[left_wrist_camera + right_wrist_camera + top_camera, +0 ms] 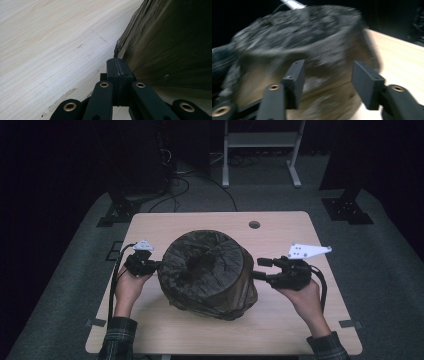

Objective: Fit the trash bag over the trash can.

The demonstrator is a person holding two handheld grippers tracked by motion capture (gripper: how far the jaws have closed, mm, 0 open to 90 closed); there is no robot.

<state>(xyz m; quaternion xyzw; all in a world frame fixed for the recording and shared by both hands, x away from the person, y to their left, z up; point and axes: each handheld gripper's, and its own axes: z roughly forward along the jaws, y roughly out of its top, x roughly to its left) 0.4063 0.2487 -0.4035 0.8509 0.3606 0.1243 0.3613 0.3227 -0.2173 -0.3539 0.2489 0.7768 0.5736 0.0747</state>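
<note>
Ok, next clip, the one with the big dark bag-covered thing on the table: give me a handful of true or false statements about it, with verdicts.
1. The light wooden table carries a large round object wrapped in dark translucent plastic film. True.
2. The left gripper has its fingers spread wide apart. False: they are pressed together, at the edge of the film.
3. The right gripper is open, pointing at the wrapped object's side. True.
4. The wrapped object lies off the table on the grey floor. False: it sits on the tabletop, between the two grippers.
5. A round hole shows in the tabletop near the far edge. True.
</note>
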